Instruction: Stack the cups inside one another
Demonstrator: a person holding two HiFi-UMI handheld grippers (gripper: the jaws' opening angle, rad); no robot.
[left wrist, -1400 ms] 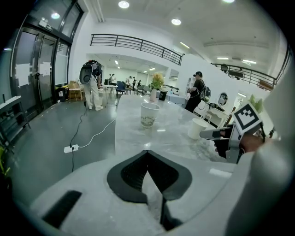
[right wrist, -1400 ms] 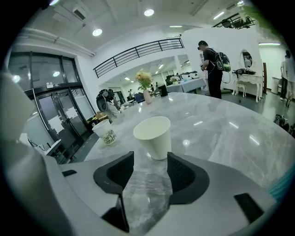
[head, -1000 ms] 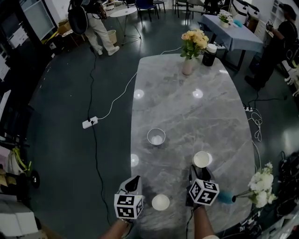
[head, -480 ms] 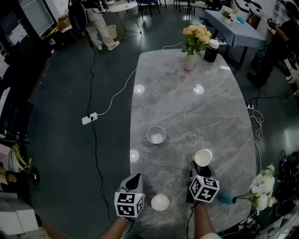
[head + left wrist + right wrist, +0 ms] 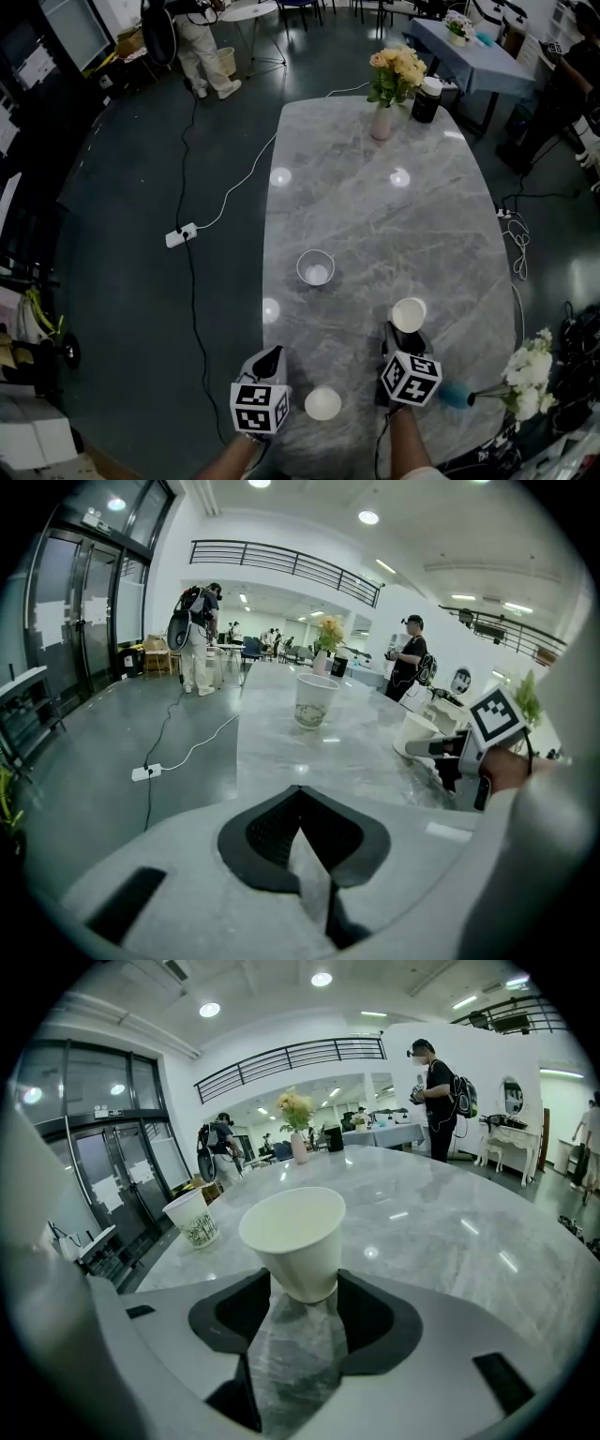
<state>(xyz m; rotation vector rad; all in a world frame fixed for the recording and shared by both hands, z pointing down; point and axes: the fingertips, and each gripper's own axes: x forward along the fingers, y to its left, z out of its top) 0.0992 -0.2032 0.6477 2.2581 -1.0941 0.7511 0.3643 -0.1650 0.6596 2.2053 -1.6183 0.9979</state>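
Three paper cups stand apart on the grey marble table [image 5: 375,216]. A patterned cup [image 5: 316,268] [image 5: 315,701] [image 5: 192,1218] stands upright near the middle. A plain white cup [image 5: 408,314] [image 5: 295,1241] sits between the jaws of my right gripper [image 5: 397,334] [image 5: 305,1279], whose pads close on its lower part. Whether its base rests on the table I cannot tell. Another white cup [image 5: 322,404] stands near the front edge between both grippers. My left gripper [image 5: 272,356] [image 5: 300,791] is shut and empty, near the table's left edge.
At the far end stand a vase of yellow flowers [image 5: 382,120] and a dark jar [image 5: 425,100]. White flowers [image 5: 525,370] poke in at the front right. A cable and power strip [image 5: 181,234] lie on the floor to the left. People stand further back.
Only the head view has shifted a little. The cups and both grippers keep their places.
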